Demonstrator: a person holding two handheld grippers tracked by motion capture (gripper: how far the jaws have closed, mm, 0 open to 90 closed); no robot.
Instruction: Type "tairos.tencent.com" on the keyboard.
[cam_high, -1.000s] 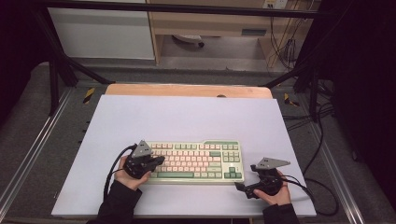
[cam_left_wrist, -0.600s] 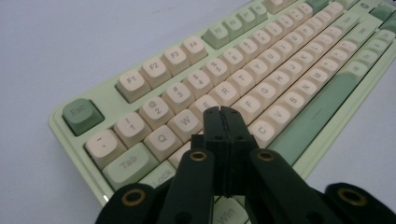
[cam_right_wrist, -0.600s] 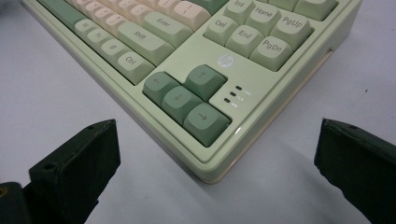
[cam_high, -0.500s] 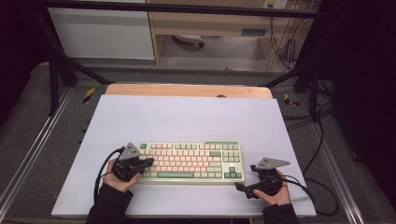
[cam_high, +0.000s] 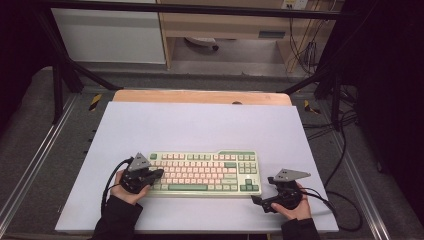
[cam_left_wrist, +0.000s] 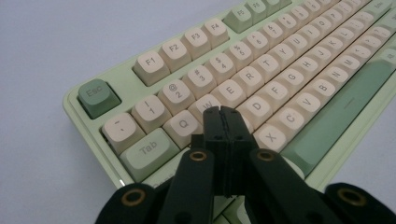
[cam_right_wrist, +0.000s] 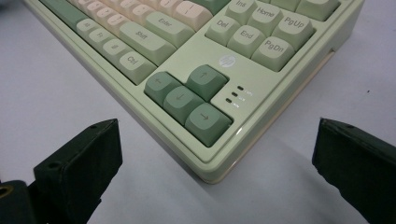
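Since the earlier frame my left gripper (cam_high: 156, 173) has shifted back right over the keyboard (cam_high: 210, 172).
Jaws clenched, tips hiding the keys beneath; right gripper (cam_right_wrist: 215, 154) released near the tabletop's (cam_high: 200, 125) front edge.

A lab-like recording bay. A white tabletop (cam_high: 200, 125) stands inside a black metal frame (cam_high: 60, 80) on grey floor (cam_high: 30, 150). Loose cables (cam_high: 345, 150) trail at the right, with plain cabinets (cam_high: 110, 35) behind.
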